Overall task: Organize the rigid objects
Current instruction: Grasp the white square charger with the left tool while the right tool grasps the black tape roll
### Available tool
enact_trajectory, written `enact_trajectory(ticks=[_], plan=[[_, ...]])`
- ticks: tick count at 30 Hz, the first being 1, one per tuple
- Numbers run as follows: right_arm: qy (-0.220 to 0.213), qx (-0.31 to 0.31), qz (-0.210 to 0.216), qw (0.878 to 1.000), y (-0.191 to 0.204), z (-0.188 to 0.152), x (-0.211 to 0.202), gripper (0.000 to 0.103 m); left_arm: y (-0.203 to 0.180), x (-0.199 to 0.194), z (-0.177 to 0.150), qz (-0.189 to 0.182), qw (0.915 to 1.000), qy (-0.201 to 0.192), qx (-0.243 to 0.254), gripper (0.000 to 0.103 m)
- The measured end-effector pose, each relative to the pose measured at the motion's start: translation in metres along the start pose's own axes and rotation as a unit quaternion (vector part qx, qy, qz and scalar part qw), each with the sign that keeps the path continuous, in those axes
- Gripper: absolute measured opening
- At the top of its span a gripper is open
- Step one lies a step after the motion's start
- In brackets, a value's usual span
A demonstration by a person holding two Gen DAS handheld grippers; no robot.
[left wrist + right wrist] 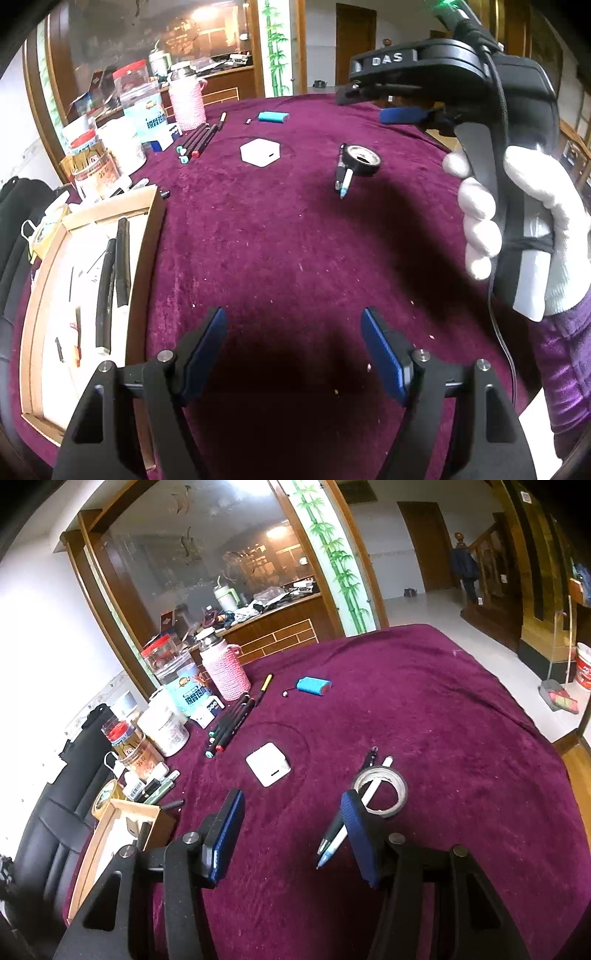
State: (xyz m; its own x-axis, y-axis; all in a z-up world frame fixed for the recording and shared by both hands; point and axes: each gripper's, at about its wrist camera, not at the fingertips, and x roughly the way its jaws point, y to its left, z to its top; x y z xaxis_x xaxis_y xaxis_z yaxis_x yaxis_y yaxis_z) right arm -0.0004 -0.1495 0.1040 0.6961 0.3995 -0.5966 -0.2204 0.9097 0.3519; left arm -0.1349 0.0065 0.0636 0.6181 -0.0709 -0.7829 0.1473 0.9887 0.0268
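On the purple cloth lie a tape roll (364,159) (382,791) with two pens (342,176) (338,832) across it, a white square box (260,152) (268,763), a row of markers (197,143) (231,725), a blue battery pack (273,117) (313,685) and a yellow-tipped pen (266,686). A cardboard tray (146,236) (155,821) at the left holds black sticks and small items. My left gripper (293,350) is open over bare cloth beside the tray. My right gripper (291,834) is open, its right finger over the pens. A gloved hand (524,229) holds the right gripper (373,105) high at the right.
Jars, tubs and a pink knitted bottle (223,670) (186,101) crowd the table's left edge. A black chair (62,812) stands left of the tray. The cloth's right side drops off toward the floor, where a dustpan (557,698) and a bucket stand.
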Motion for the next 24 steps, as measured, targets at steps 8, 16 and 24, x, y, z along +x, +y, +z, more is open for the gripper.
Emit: enact_trajectory(ticks=[8, 16, 24], plan=[[-0.019, 0.014, -0.043, 0.999, -0.029, 0.005, 0.002, 0.058, 0.008, 0.024, 0.019, -0.022, 0.9995, 0.004, -0.021, 0.074], [-0.067, 0.016, -0.108, 0.992, -0.049, 0.023, -0.011, 0.079, 0.029, 0.042, 0.033, -0.027, 0.9977, 0.024, -0.057, 0.074], [-0.041, 0.073, -0.068, 0.994, -0.089, 0.028, -0.001, 0.079, 0.039, 0.066, 0.077, -0.001, 0.9981, 0.019, -0.058, 0.074]])
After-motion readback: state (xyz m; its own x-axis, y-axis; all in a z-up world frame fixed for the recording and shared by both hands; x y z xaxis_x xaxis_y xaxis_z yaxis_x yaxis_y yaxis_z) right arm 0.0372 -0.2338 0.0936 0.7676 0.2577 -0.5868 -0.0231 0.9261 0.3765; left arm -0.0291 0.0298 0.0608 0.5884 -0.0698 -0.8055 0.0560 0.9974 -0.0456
